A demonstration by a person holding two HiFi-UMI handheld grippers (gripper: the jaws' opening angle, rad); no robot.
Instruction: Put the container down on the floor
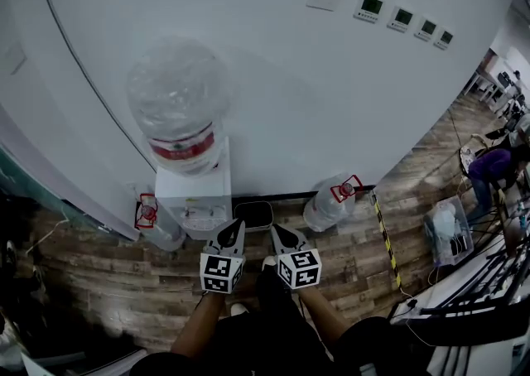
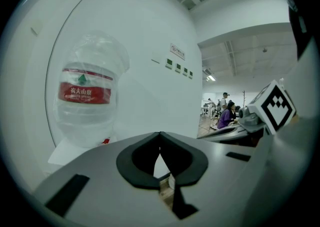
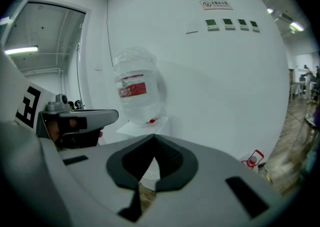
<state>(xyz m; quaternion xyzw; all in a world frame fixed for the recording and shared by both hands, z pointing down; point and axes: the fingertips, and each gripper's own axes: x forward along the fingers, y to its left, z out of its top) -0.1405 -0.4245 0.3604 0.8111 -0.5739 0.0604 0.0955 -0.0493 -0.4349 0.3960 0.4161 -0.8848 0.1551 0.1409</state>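
The left gripper and the right gripper are both seen closed, their dark pads met at the tips and nothing gripped. Two grippers are counted, held side by side, each bearing a cube of black-and-white square markers. Just beyond them, at twelve o'clock, a dark rounded tray is laid on the wood-plank floor. The container, a large clear plastic jug with a red label band, is stood neck-down on a white boxy dispenser at eleven o'clock. Three jugs are counted: a second jug at two o'clock and a third jug at nine o'clock, both red-handled, on the floor. Four small green-lit panels are mounted on the smooth white wall.
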